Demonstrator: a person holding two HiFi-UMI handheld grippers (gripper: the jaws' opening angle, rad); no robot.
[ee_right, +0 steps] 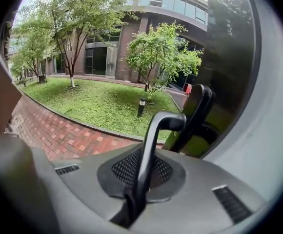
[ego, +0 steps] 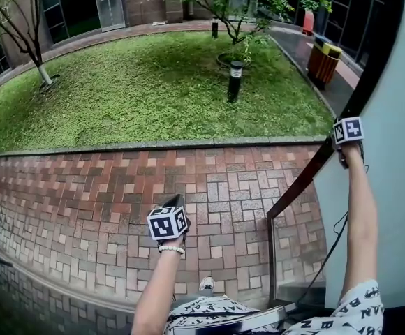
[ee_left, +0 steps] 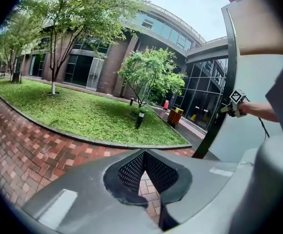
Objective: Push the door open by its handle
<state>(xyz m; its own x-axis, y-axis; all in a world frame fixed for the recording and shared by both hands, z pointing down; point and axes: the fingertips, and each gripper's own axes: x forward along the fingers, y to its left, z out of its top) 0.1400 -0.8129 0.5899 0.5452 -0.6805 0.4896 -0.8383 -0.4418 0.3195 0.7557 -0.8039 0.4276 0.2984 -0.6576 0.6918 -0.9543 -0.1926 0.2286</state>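
Observation:
The door [ego: 391, 208] is a pale panel with a dark edge [ego: 307, 176] on the right of the head view. My right gripper [ego: 347, 132] is held up against that edge. In the right gripper view, the right gripper [ee_right: 149, 162] is shut on the dark curved door handle [ee_right: 153, 130], which runs up between the pads and bends towards the door. My left gripper [ego: 169, 215] hangs out over the brick paving, away from the door. In its own view, the left gripper [ee_left: 144, 154] has its tips together with nothing between them. That view also shows the right gripper's marker cube [ee_left: 236, 96] at the door edge.
Red brick paving [ego: 105, 201] lies outside, with a curb and a lawn [ego: 133, 89] beyond. A short lamp post [ego: 235, 79] stands on the grass and an orange bin [ego: 323, 60] by the path. A metal frame post [ego: 271, 253] rises near my feet.

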